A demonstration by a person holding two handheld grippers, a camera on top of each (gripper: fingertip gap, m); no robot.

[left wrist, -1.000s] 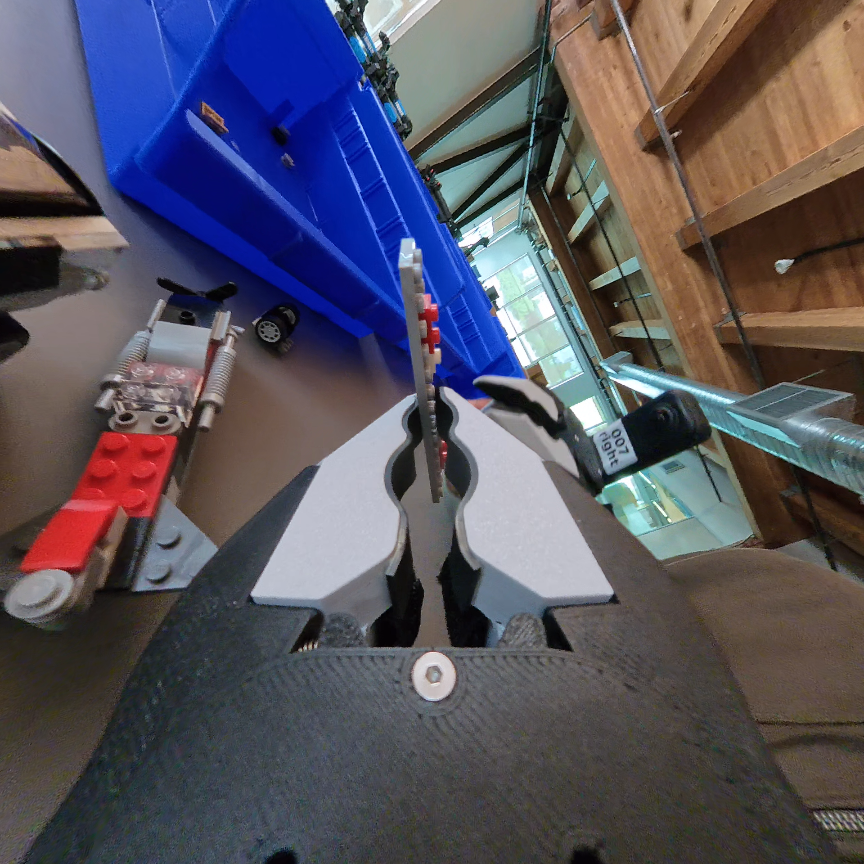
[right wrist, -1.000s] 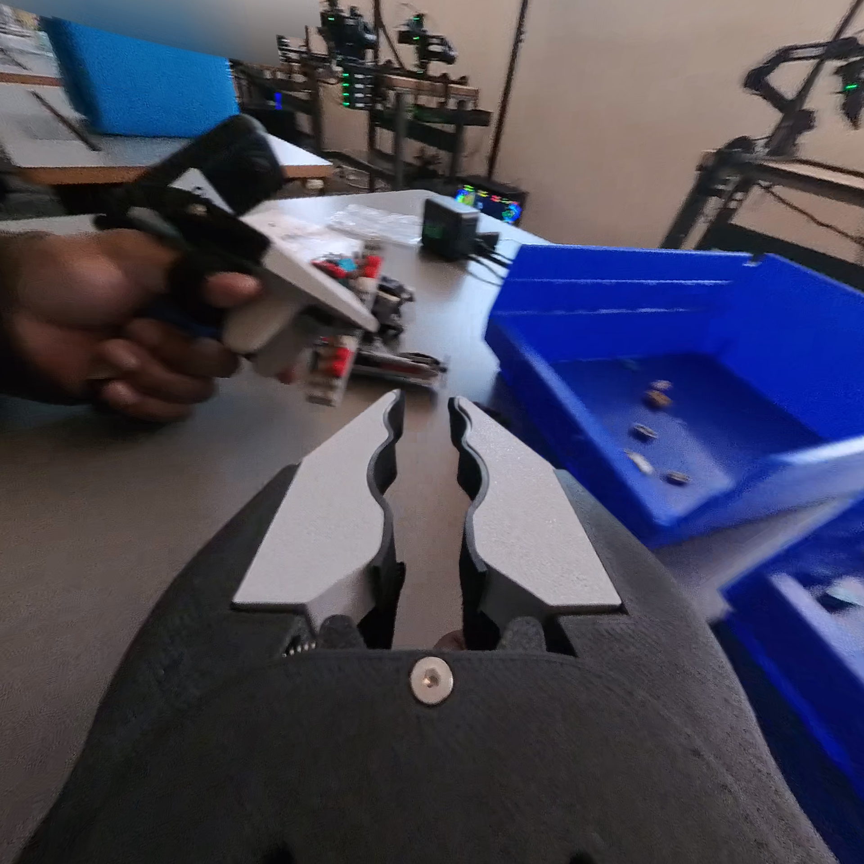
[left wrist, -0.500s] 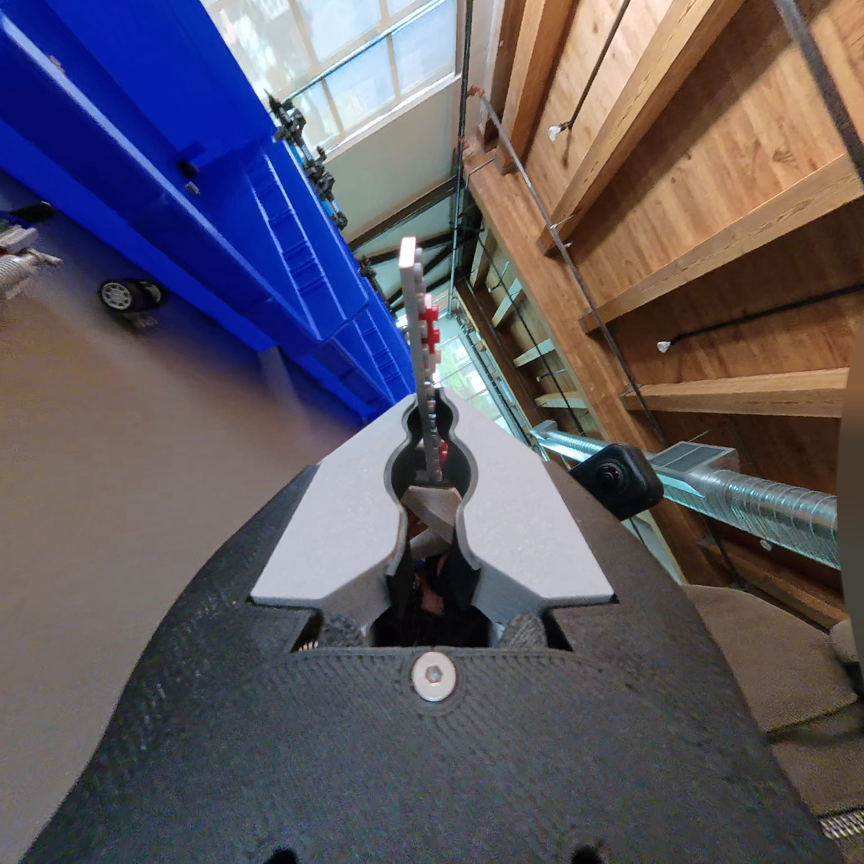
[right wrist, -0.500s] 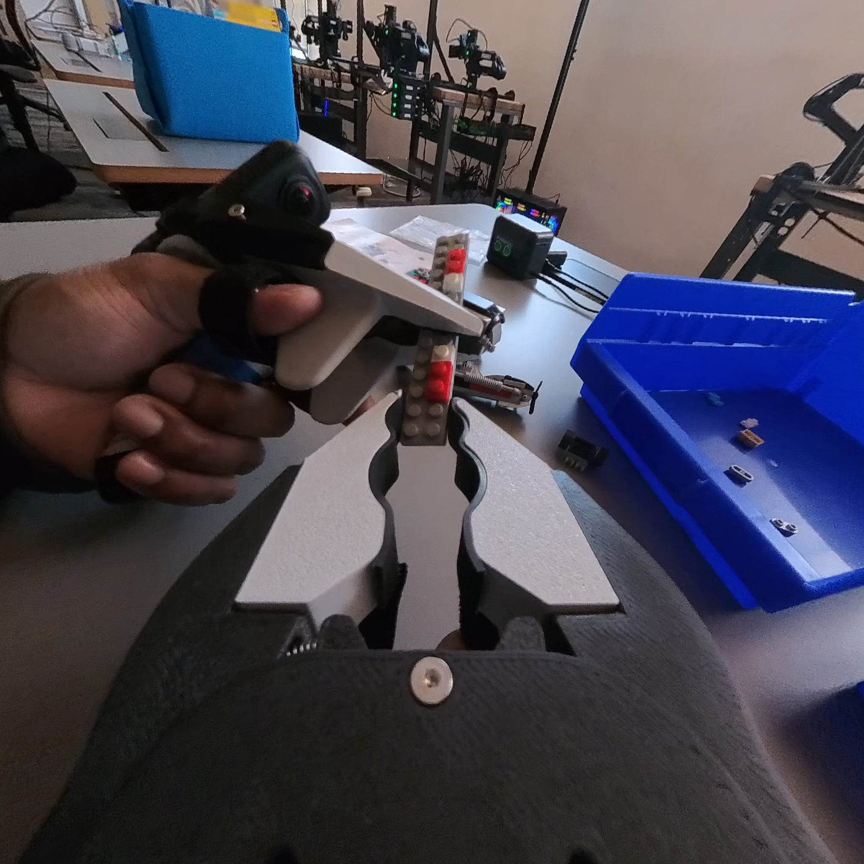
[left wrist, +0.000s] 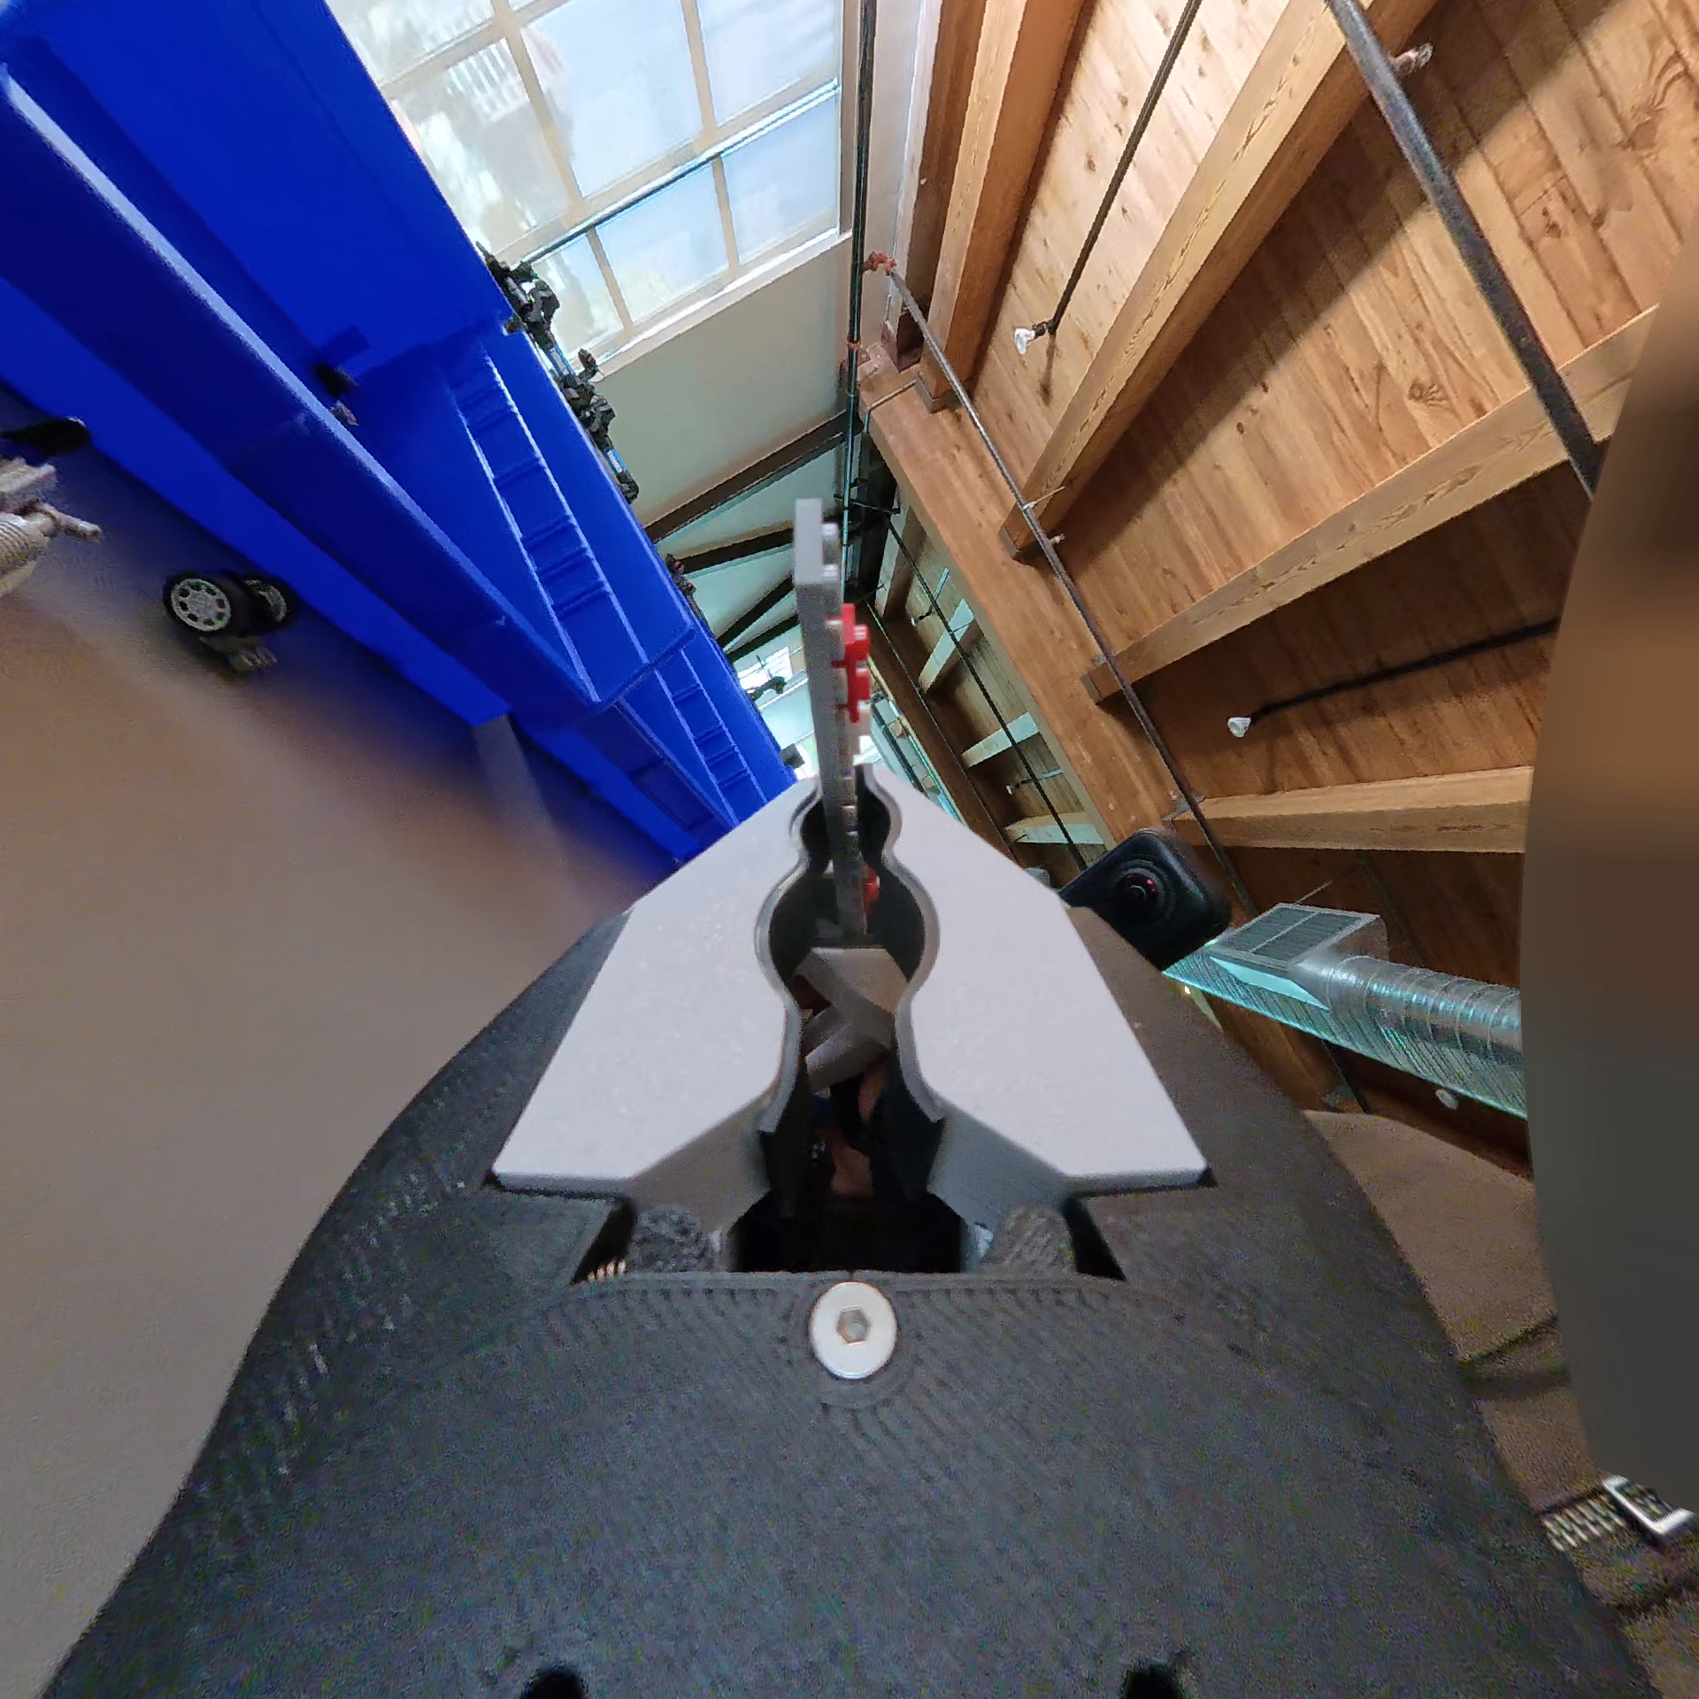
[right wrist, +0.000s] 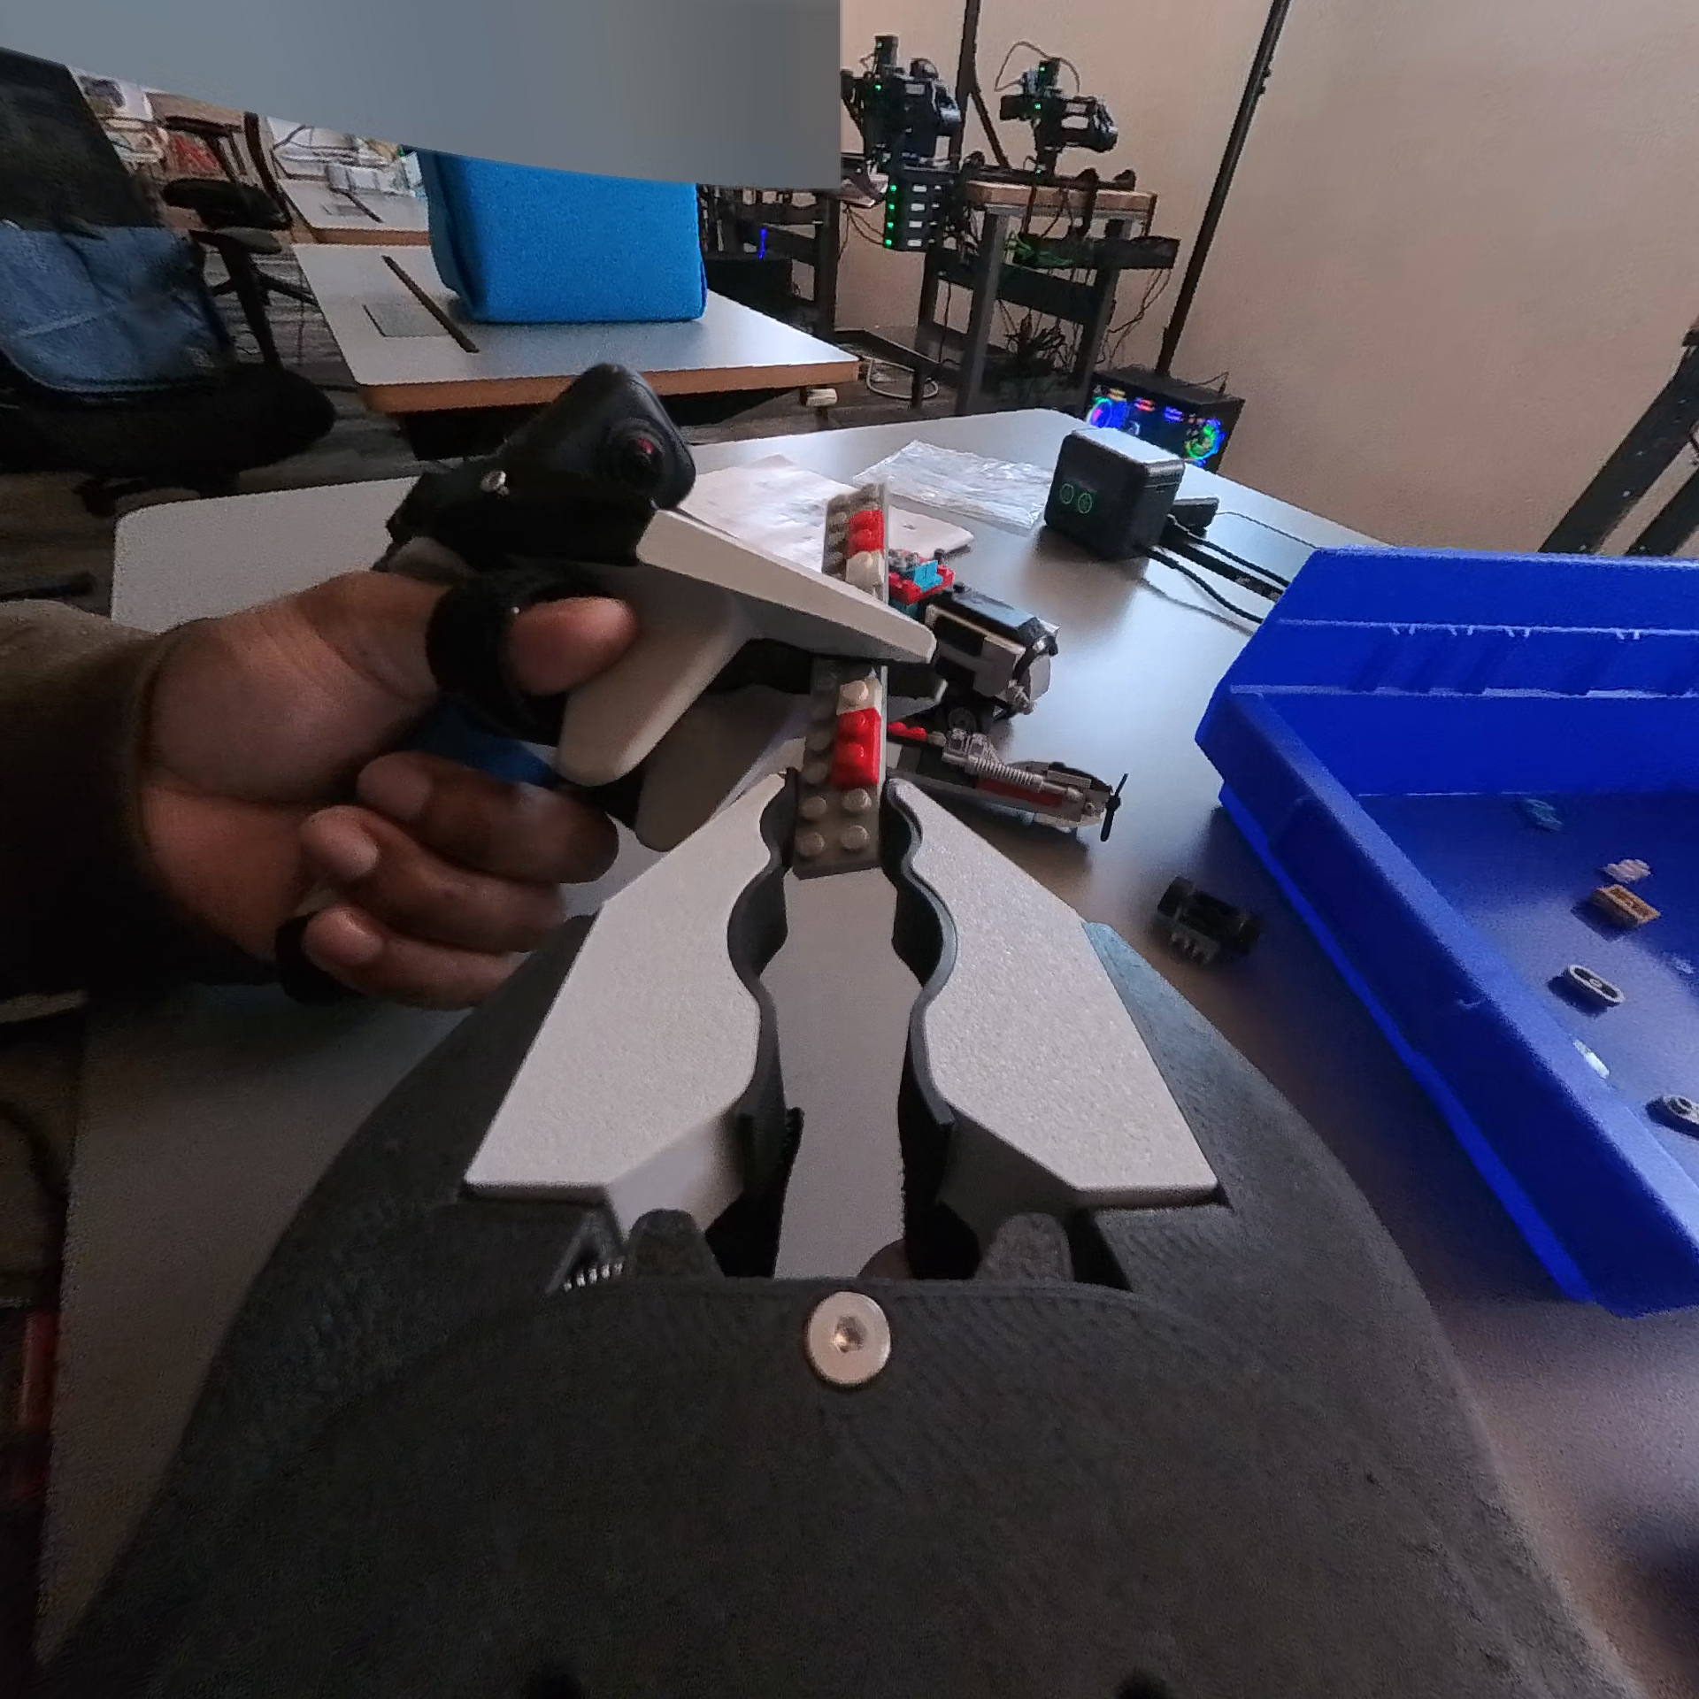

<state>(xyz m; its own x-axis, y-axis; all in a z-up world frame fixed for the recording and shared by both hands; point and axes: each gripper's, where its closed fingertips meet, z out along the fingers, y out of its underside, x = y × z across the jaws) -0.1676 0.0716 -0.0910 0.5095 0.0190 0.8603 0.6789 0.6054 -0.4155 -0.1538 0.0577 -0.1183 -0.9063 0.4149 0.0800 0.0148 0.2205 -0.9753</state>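
The left tongs [left wrist: 850, 809] clench a thin, stiff, light grey brick plate [left wrist: 821, 662] edgewise; the right tongs [right wrist: 835, 814] pinch its near end, best held by its edges.

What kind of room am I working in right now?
Probably a robotics or data-collection lab: camera rigs on stands along the far wall, blue parts bins and toy-brick models on a grey worktable, under exposed timber beams.

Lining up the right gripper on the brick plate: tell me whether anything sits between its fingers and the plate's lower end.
Nothing visible does. The grey brick plate, clamped edge-on higher up by the left gripper, hangs with its lower end already between the right gripper fingertips; both look pressed against its edges. The blue bin stands off to the right.
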